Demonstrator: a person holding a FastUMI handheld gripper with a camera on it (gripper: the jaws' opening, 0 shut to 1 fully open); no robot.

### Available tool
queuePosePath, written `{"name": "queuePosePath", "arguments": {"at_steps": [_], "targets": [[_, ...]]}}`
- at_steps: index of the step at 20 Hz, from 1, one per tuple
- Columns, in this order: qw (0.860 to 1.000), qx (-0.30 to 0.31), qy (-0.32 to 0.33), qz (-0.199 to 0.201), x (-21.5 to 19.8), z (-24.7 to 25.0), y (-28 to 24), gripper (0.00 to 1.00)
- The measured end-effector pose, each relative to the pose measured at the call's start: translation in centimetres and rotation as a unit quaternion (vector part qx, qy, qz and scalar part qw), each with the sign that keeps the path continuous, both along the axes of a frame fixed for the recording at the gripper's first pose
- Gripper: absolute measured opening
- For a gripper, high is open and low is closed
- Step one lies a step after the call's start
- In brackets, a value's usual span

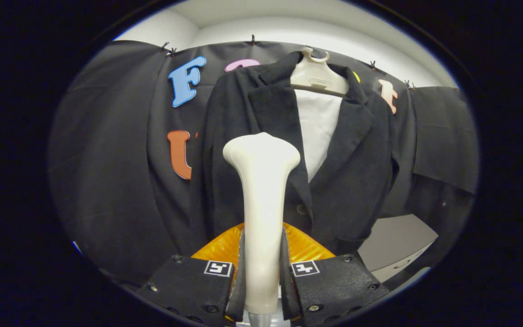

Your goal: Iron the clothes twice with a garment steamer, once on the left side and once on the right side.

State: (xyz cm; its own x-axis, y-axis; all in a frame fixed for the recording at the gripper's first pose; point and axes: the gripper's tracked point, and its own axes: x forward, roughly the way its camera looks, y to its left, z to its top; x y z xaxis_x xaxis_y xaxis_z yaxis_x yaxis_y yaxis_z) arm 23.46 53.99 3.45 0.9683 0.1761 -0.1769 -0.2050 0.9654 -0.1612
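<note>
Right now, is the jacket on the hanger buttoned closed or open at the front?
Open at the chest: the jacket lapels part over a white panel. Lower down, cannot tell; the steamer, gripped by the tongs, hides it.

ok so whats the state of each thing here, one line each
gripper: shut on the garment steamer, both fingers pressing its handle
garment steamer: held upright between the fingers, head in front of the jacket's left front; contact cannot be told
black jacket: hanging on the hanger, front open at the lapels
white hanger: upright, carrying the jacket
white panel: showing between the lapels
</note>
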Motion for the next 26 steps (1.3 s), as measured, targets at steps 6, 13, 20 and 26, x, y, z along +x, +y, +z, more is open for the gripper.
{"name": "queuePosePath", "arguments": {"at_steps": [6,13,20,26], "targets": [[1.0,-0.01,0.023,-0.001,-0.3,-3.1,-1.0,0.34],[0.998,-0.01,0.061,0.009,-0.5,-7.7,-1.2,0.34],[0.996,-0.016,0.086,0.011,-0.9,-11.1,-1.8,0.34],[0.994,-0.02,0.105,0.012,-1.2,-14.2,-2.3,0.34]]}}
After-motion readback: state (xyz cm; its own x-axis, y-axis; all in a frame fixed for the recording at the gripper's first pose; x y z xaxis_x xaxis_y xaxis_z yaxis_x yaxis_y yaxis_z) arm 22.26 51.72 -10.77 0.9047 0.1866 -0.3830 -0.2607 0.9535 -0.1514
